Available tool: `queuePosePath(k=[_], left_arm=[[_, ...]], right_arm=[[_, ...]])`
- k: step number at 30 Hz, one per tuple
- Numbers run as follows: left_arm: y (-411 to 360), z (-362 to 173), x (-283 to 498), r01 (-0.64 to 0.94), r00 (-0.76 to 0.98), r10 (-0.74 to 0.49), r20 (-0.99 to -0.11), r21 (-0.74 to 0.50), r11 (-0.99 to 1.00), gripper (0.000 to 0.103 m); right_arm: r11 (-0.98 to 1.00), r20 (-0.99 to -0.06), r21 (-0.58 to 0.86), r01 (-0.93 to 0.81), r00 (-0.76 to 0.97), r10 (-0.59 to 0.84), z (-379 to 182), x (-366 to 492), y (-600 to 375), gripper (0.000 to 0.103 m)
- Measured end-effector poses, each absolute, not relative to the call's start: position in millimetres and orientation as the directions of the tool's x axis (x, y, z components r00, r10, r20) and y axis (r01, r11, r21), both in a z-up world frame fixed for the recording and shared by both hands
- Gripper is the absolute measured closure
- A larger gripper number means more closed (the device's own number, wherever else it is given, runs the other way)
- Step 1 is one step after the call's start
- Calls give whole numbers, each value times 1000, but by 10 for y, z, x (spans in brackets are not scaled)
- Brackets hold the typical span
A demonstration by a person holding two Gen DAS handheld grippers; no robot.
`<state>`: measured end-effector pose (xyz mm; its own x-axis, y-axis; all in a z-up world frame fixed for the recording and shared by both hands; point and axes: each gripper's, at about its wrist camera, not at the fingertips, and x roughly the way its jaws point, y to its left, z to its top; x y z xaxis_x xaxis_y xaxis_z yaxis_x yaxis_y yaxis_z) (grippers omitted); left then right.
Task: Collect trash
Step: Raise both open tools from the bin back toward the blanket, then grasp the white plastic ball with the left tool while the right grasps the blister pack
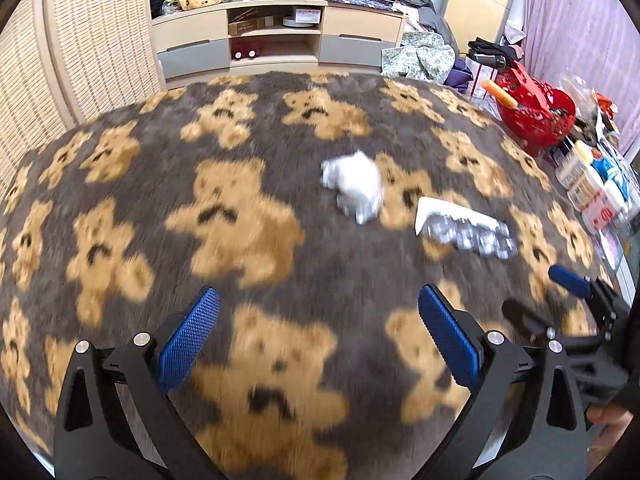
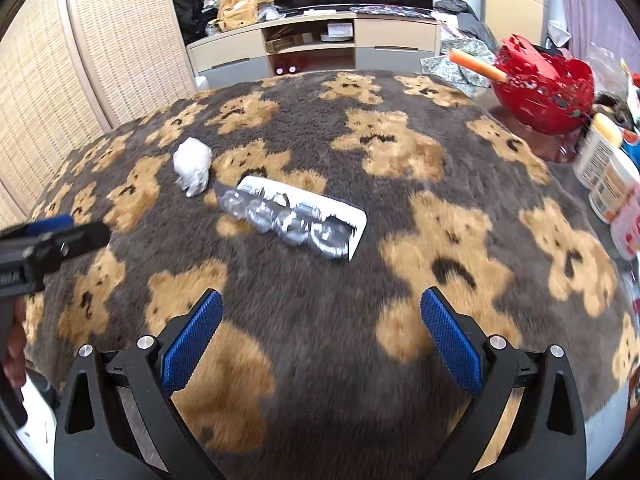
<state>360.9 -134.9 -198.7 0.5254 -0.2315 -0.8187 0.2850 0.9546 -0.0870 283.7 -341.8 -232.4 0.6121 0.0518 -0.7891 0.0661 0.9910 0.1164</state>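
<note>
A crumpled white wad of plastic or paper lies on the teddy-bear blanket. Beside it lies a clear blister pack on white card. Both show in the right wrist view, the wad to the left of the pack. My left gripper is open and empty, above the blanket short of both. My right gripper is open and empty, short of the pack. Each gripper shows at the edge of the other's view, the right one and the left one.
A red basket with an orange stick stands at the far right, with bottles and tubs near it. A TV cabinet stands behind the blanket, a woven screen on the left.
</note>
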Motion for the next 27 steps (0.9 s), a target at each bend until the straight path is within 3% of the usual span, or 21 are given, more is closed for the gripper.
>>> queuePosePath(k=[17, 20, 24, 27], left_arm=[[-1783, -2275, 4458, 290, 514, -219, -830, -72, 954, 9], [-1826, -2352, 4521, 303, 495, -232, -837, -84, 949, 20], [-1851, -2419, 4564, 314, 479, -245, -843, -96, 945, 42], [-1835, -2418, 4554, 323, 481, -256, -839, -102, 941, 53]], right_arm=[[990, -790, 133, -40, 599, 130, -2550, 3465, -3477, 4], [986, -785, 160, -52, 598, 159, -2541, 3471, -3493, 7], [987, -778, 147, -71, 608, 160, -2519, 3455, -3465, 32], [989, -781, 121, -88, 606, 149, -2510, 3418, -3417, 39]])
